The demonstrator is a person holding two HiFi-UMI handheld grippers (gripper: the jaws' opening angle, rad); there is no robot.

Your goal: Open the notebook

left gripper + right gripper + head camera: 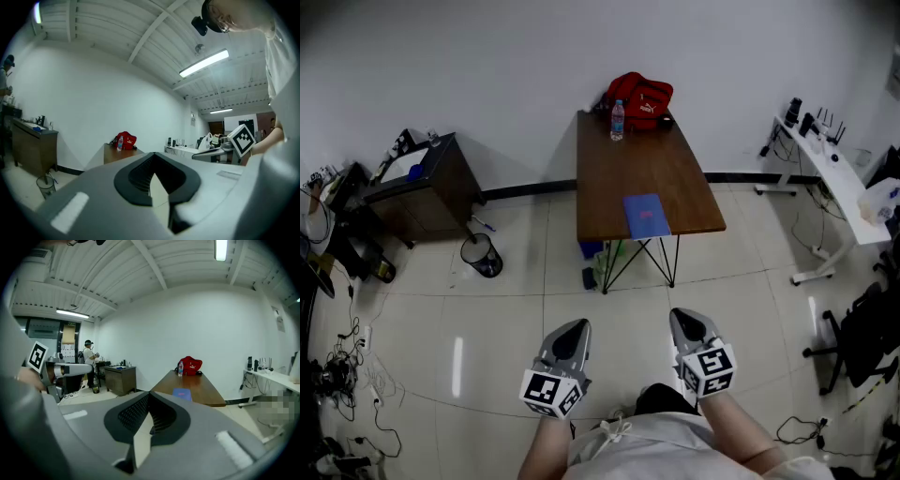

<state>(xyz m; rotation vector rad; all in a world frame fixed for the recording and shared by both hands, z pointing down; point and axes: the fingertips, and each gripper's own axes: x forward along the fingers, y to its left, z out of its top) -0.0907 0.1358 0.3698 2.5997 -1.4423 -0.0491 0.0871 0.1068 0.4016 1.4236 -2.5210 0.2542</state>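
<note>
Above floor, both tongs closed, empty

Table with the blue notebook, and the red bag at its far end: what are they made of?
Table: the top looks like brown wood or veneer, smooth with faint grain; its thin dark legs look like metal. Red bag: seems soft fabric, since it slumps and creases.
</note>
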